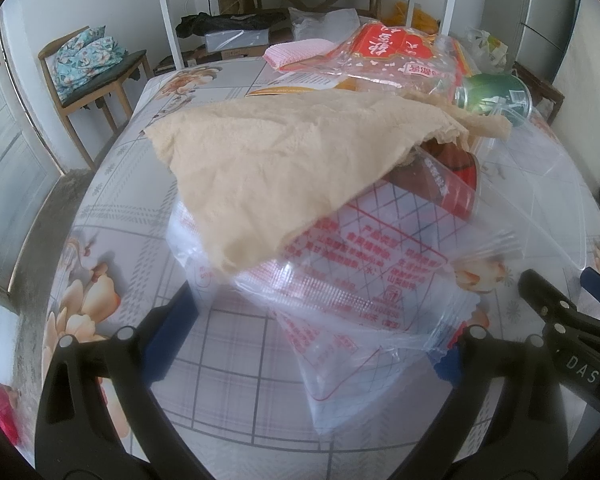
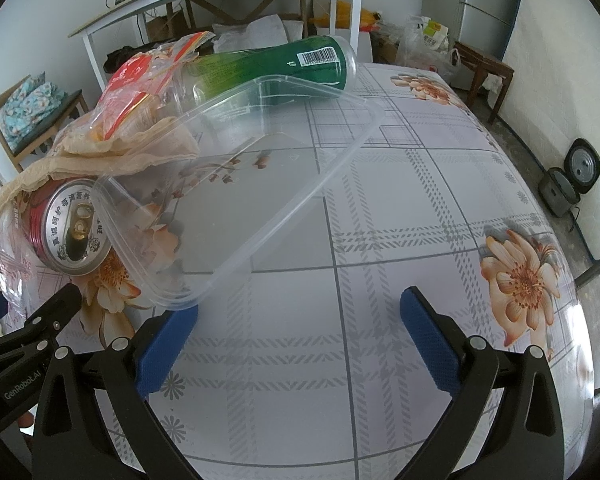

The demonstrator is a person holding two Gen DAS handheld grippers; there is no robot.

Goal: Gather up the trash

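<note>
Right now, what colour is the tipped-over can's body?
Red body, silver top on the can; clearest in the right wrist view.

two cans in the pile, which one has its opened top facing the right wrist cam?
The red can: its silver lid with the open pull-tab hole faces the camera, half under the beige paper. The green can lies farther back, showing its side and barcode.

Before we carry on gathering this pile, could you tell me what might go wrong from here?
The red can lies on its side with its tab opening exposed, so leftover liquid may spill. The clear plastic container leans tilted on the pile and could slide off. The left gripper, open around the thin printed plastic bag, might tear it.
</note>
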